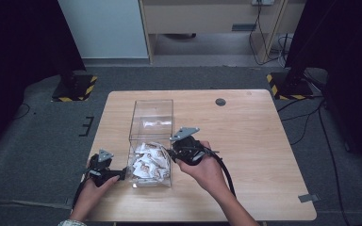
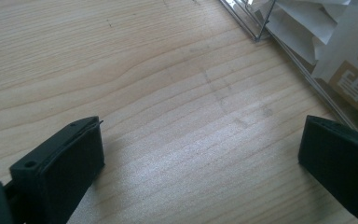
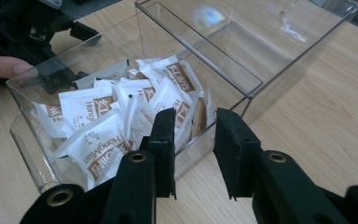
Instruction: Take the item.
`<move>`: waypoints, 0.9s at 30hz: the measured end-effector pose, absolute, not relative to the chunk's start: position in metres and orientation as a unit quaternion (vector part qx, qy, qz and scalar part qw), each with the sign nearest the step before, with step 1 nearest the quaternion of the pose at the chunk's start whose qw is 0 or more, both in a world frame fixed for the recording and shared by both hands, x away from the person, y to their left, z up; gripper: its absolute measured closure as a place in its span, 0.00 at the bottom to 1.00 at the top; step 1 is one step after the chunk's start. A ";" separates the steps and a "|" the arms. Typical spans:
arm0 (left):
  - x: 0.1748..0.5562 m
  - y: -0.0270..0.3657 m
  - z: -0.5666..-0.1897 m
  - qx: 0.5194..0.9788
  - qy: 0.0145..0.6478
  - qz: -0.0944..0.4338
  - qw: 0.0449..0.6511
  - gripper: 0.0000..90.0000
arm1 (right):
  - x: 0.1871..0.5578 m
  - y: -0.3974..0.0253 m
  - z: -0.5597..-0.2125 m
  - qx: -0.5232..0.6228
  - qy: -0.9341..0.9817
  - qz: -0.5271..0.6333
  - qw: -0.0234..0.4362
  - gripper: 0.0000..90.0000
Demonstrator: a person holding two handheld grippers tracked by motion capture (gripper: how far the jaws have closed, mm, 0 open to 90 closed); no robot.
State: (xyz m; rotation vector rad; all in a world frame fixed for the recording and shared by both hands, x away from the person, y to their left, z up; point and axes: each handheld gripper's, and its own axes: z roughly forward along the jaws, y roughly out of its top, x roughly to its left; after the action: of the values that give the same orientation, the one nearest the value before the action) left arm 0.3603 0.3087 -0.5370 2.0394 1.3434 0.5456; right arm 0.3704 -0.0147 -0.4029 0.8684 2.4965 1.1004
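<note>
White sachets (image 3: 98, 121) heaped in clear box (image 3: 261, 84)

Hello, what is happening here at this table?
A person sits at a wooden table with a hand-held gripper in each hand. Between the two stands a clear box, and white sachets are piled in its near end. The right hand-held gripper is at the box's wall, jaws a little apart around the wall's edge, holding no sachet. The left hand-held gripper waits wide open over bare wood beside the box. No sachet lies outside the box.
</note>
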 end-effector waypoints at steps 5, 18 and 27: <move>0.360 0.309 -0.537 0.774 0.510 0.207 0.314 0.00 | 0.368 -0.006 -0.406 0.292 0.867 0.382 0.131 0.79; 0.360 0.309 -0.537 0.774 0.510 0.207 0.314 0.00 | 0.363 0.014 -0.422 0.287 0.866 0.394 0.109 0.81; 0.360 0.309 -0.537 0.774 0.510 0.207 0.314 0.00 | 0.363 0.025 -0.436 0.283 0.872 0.387 0.100 0.81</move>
State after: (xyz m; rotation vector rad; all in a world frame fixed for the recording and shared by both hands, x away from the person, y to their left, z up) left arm 0.3603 0.3087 -0.5370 2.0398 1.3431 0.5451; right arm 0.3628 0.0255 -0.4357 0.8367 2.5768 1.1450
